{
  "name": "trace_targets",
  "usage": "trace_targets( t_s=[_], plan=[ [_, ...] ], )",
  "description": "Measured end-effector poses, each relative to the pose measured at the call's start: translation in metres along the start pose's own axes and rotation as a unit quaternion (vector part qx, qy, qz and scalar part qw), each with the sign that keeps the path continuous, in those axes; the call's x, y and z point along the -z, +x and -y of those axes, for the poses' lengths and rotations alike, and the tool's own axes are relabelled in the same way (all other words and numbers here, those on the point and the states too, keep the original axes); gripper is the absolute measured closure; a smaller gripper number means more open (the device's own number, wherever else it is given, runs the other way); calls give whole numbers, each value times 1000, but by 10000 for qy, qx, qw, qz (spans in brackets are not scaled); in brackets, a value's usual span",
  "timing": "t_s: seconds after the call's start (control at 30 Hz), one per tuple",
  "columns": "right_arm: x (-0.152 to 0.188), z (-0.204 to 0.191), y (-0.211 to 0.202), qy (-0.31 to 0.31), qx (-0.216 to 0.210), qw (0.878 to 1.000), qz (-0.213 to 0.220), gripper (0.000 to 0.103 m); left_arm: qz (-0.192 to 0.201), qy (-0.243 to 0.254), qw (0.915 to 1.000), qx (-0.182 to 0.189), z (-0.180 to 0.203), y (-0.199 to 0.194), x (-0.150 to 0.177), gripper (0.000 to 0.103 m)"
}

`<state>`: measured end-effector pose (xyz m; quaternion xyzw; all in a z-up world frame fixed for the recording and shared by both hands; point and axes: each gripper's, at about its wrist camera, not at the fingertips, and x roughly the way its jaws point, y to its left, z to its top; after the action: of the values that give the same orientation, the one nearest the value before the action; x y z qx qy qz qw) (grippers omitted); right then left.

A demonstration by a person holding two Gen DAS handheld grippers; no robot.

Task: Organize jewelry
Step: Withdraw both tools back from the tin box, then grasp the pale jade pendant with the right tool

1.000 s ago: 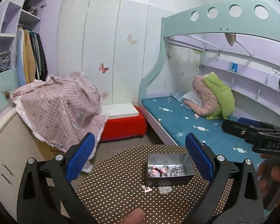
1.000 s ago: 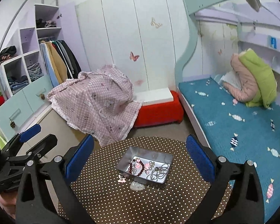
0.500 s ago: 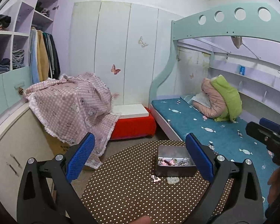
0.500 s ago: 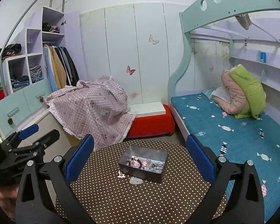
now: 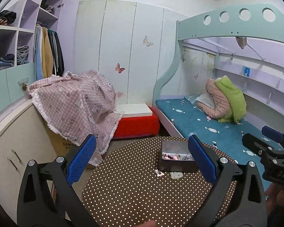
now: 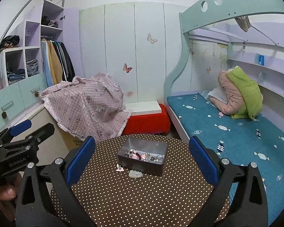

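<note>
A metal tin [image 6: 143, 156] [image 5: 177, 159] holding several beaded and chain pieces of jewelry sits on a round brown dotted table [image 6: 134, 193] [image 5: 142, 189]. Two loose pieces lie on the cloth in front of the tin: a small pink charm [image 6: 119, 168] [image 5: 159, 173] and a pale whitish stone piece [image 6: 135, 174] [image 5: 176, 175]. My left gripper [image 5: 142, 162] is open, held above the near table, with the tin behind its right finger. My right gripper [image 6: 142, 160] is open too, framing the tin from a distance. Each gripper shows at the edge of the other's view.
A red stool with a white top [image 6: 145, 117] stands beyond the table. A pink checked cloth [image 6: 89, 104] drapes a cabinet at left. A bunk bed with a teal mattress [image 6: 227, 124] runs along the right. Wardrobe shelves [image 6: 28, 60] fill the left wall.
Both views have tilted upward and pulled back, so the table and tin sit lower and flatter in frame. Both grippers stay open and nothing on the table has moved.
</note>
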<state>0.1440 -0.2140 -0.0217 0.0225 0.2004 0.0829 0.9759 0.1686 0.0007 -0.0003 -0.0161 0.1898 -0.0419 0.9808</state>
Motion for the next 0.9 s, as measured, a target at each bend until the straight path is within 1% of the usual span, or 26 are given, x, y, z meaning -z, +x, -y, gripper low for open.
trace_targets(
  t_s=[0.27, 0.37, 0.47, 0.67, 0.77, 0.9],
  plan=[
    [4, 0, 0, 10, 56, 10000, -31, 8, -150, -28, 9999, -39, -4, 4, 15, 6],
    [8, 3, 4, 9, 118, 9999, -106, 8, -200, -56, 9998, -76, -7, 7, 21, 6],
    [14, 7, 14, 38, 154, 9995, -291, 8, -303, -74, 9994, -116, -11, 13, 27, 6],
    [31, 9, 41, 31, 100, 9973, -723, 8, -561, -99, 9983, -122, -16, 33, 41, 6],
    [43, 9, 63, 32, 24, 9943, -1063, 8, -699, -71, 9975, -115, -17, 45, 48, 6],
    [68, 9, 104, 105, -112, 9858, -1670, 8, -934, -72, 9955, -135, -19, 67, 60, 6]
  ],
)
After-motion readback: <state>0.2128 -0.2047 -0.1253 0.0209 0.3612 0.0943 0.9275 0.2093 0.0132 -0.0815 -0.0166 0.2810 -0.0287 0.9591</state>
